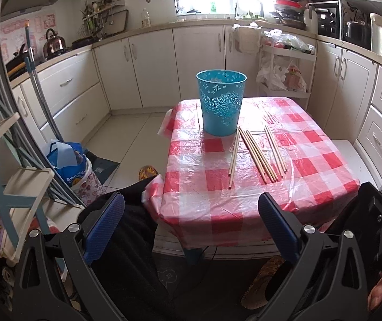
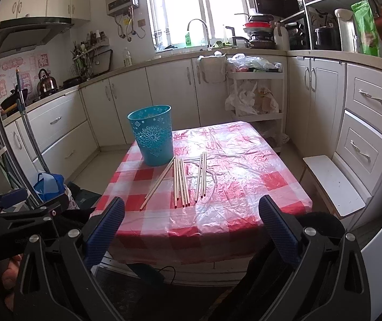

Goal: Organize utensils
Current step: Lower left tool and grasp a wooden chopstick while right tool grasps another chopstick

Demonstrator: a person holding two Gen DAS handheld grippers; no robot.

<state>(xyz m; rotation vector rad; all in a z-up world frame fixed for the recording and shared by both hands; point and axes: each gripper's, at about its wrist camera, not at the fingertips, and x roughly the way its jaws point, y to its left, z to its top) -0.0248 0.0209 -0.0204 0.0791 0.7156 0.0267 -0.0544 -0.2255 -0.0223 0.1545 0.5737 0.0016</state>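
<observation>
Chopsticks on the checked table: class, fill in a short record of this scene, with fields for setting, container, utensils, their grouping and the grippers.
setting: kitchen, table under a red-and-white checked cover
container: blue bucket, upright, at the table's far side
utensils: wooden chopsticks lying flat on the table, none in the bucket
grouping: one single stick, a middle bundle, a smaller bundle to the right
left gripper: open, holding nothing, short of the table
right gripper: open, holding nothing
</observation>
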